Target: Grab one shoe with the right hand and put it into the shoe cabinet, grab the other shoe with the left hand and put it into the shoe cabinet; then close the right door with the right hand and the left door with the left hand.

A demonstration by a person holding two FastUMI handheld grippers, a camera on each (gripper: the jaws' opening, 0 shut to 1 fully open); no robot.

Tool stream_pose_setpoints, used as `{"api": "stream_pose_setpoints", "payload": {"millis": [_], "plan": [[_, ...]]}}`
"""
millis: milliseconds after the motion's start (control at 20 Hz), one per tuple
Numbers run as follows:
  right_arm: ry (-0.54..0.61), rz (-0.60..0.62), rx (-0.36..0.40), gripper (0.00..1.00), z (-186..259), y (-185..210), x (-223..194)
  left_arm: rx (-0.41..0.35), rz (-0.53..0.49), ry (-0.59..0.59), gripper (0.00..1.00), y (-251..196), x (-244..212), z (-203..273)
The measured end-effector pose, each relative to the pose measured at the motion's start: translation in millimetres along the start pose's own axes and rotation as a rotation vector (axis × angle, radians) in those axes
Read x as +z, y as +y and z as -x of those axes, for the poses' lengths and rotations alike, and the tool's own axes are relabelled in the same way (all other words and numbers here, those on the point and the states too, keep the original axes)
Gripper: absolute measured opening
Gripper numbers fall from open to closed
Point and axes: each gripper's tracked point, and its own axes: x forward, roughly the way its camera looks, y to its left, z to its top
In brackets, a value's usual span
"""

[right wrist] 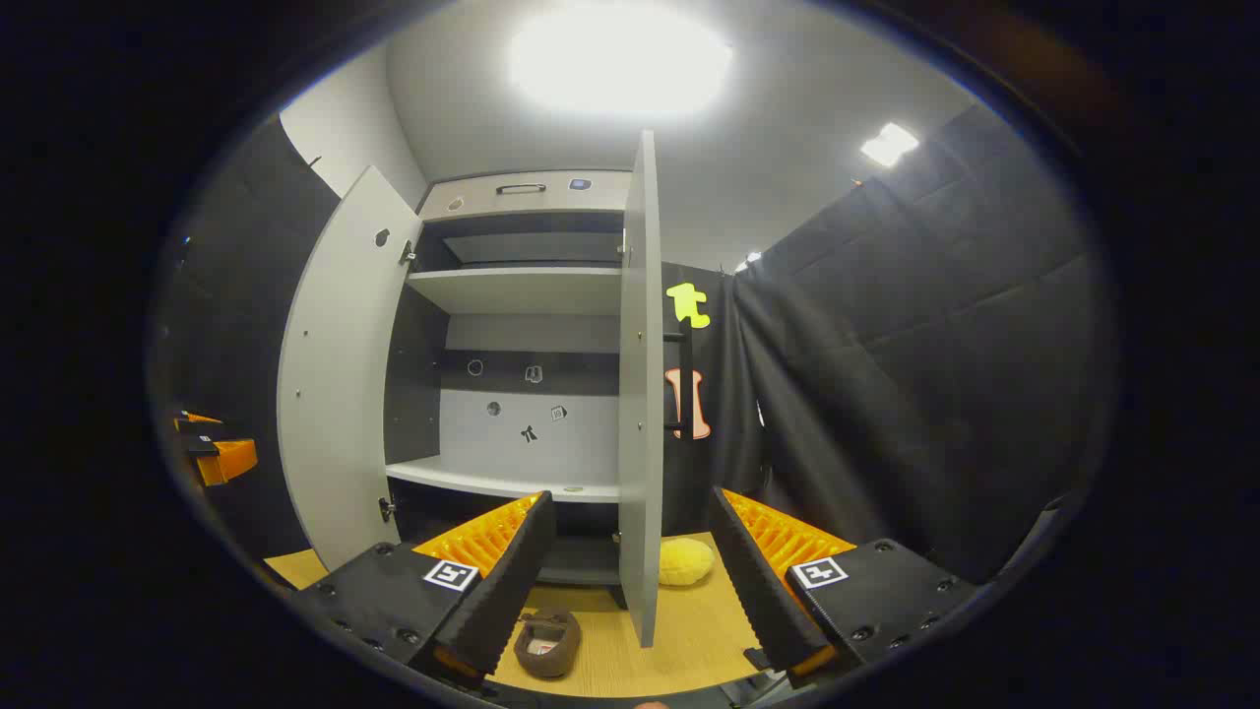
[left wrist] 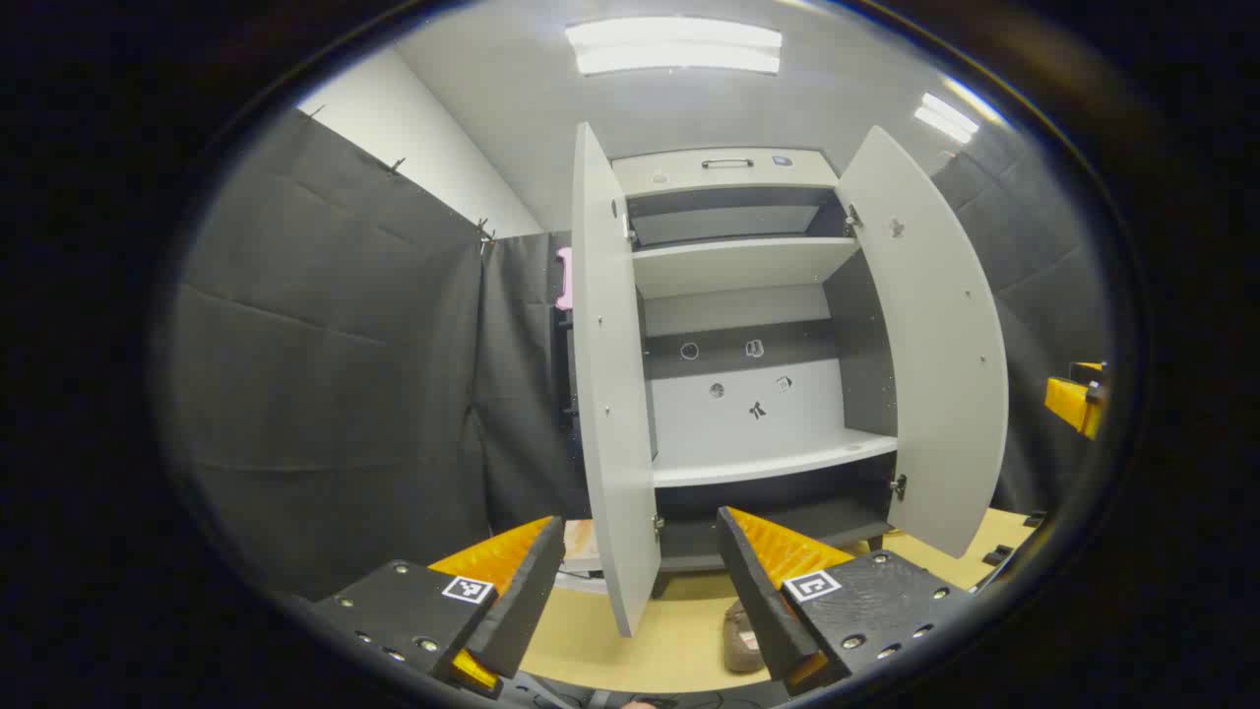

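The grey shoe cabinet (left wrist: 748, 266) stands ahead with both doors swung open, its left door (left wrist: 610, 394) and right door (left wrist: 925, 374). A brown shoe (left wrist: 740, 640) lies on the wooden floor in front of it, partly behind my left gripper's finger. My left gripper (left wrist: 640, 522) is open and holds nothing. In the right gripper view the same brown shoe (right wrist: 546, 642) lies low between the fingers of my right gripper (right wrist: 630, 502), which is open. A yellow soft shoe-like thing (right wrist: 684, 561) lies beside the right door (right wrist: 642, 394), near the cabinet's foot.
Black cloth walls close in on both sides. The wooden floor (left wrist: 669, 650) runs to the cabinet's base. The right gripper (left wrist: 1078, 399) shows at the far right edge, and the left gripper (right wrist: 217, 453) at the far left edge beyond the left door (right wrist: 340, 394).
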Motion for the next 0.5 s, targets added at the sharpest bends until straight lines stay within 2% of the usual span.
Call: {"api": "stream_pose_setpoints", "payload": {"millis": [50,100,200,300,350,450,500], "plan": [[0.000,-0.001,-0.003,1.00,0.0,-1.0,-0.3,-0.002,0.001,0.001,0.91,0.0,0.2,-0.1],[0.002,0.000,-0.004,0.95,0.5,-0.3,-1.1,-0.002,0.002,0.002,0.91,0.3,-0.6,0.2],[0.005,0.003,-0.007,1.00,0.7,0.0,-1.9,-0.003,0.002,-0.001,0.91,1.5,-0.4,-0.3],[0.004,0.000,-0.003,0.96,0.8,1.7,-0.6,-0.001,-0.004,-0.002,0.91,2.9,-0.3,-2.0],[0.002,-0.003,0.002,0.99,0.3,4.5,0.4,0.000,-0.004,-0.003,0.91,3.3,0.7,-2.6],[-0.004,-0.003,0.008,0.99,-0.3,7.8,1.9,0.003,-0.003,-0.008,0.91,5.2,2.1,-0.3],[-0.005,-0.001,0.011,0.96,-1.4,8.6,1.8,0.005,-0.002,-0.009,0.91,5.5,1.5,-0.8]]}}
